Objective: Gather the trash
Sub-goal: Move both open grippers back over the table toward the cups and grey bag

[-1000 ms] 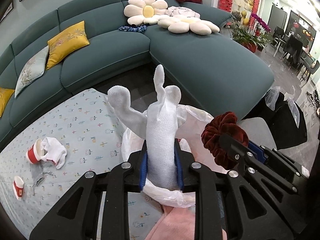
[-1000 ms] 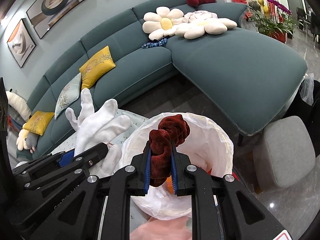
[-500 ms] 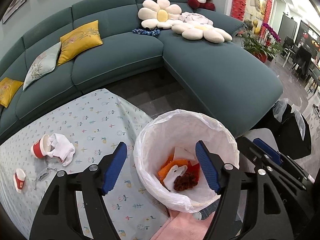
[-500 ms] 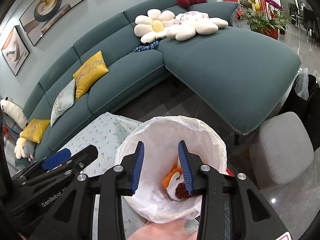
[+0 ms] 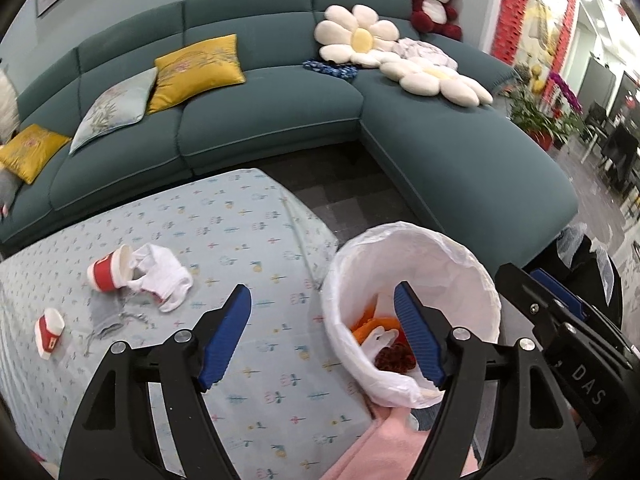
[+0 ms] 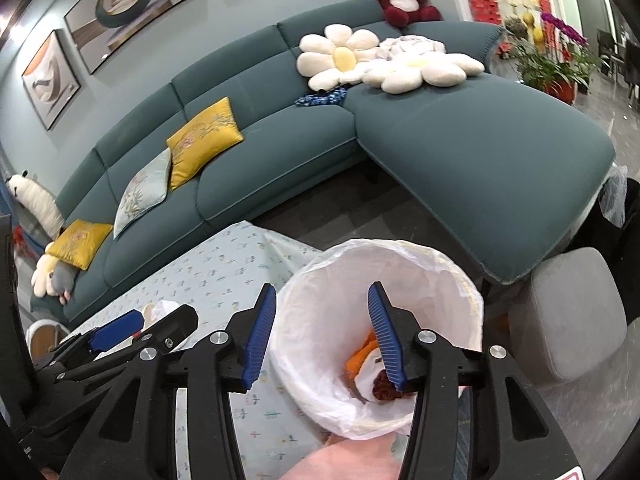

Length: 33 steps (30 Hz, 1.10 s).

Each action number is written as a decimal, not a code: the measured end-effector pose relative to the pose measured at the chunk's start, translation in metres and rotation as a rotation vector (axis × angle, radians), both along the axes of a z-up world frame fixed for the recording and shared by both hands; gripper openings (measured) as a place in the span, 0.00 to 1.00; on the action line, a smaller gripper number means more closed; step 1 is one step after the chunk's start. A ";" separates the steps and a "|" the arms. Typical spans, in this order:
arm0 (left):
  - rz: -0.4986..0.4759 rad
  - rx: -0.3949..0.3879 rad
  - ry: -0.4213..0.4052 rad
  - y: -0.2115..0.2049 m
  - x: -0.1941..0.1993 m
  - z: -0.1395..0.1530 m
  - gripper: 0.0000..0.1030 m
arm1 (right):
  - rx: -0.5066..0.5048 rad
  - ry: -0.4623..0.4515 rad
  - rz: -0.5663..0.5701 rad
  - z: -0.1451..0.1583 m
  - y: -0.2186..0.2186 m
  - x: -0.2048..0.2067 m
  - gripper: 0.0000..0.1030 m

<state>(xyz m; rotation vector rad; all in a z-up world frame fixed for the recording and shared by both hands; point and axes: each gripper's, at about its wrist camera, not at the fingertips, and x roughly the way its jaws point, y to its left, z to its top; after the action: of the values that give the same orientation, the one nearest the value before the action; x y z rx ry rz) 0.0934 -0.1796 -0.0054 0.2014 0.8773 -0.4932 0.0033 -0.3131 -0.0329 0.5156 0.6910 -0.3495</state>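
Observation:
A white-lined trash bin (image 5: 472, 280) stands at the table's right edge; it also shows in the right wrist view (image 6: 324, 292). Inside lie a white glove (image 5: 378, 338), a dark red scrunchie (image 5: 394, 358) and orange scraps (image 5: 370, 326). My left gripper (image 5: 322, 334) is open and empty over the bin's left rim. My right gripper (image 6: 322, 330) is open and empty above the bin. On the table's left lie a red paper cup (image 5: 108, 268) on its side, a white sock (image 5: 164, 276), a grey cloth (image 5: 106, 314) and a small red-and-white cup (image 5: 48, 330).
The table has a light blue patterned cloth (image 5: 224, 240). A teal corner sofa (image 5: 280, 120) with cushions stands behind it. A grey stool (image 6: 568, 316) is right of the bin, with a black bag (image 6: 624, 216) beyond it. Something pink (image 5: 384, 448) lies at the near edge.
Both grippers opened. The white glove fell from the left one and the scrunchie from the right into the bin. The left gripper has since shifted left toward the table.

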 end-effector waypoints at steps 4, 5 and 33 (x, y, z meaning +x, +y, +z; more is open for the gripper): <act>0.046 -0.019 -0.004 0.026 0.005 0.005 0.77 | -0.017 0.002 0.039 0.006 0.020 0.008 0.46; 0.063 -0.026 -0.008 0.035 0.007 0.006 0.77 | -0.021 0.004 0.048 0.007 0.025 0.010 0.46; 0.547 -0.114 0.117 0.311 0.073 -0.034 0.88 | -0.138 0.099 0.411 -0.005 0.243 0.109 0.60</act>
<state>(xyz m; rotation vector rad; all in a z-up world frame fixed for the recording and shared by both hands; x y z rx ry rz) 0.1661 0.1316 -0.0390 -0.1737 0.9705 -0.0430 0.1124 -0.0700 -0.0377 0.2172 0.8424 -0.0358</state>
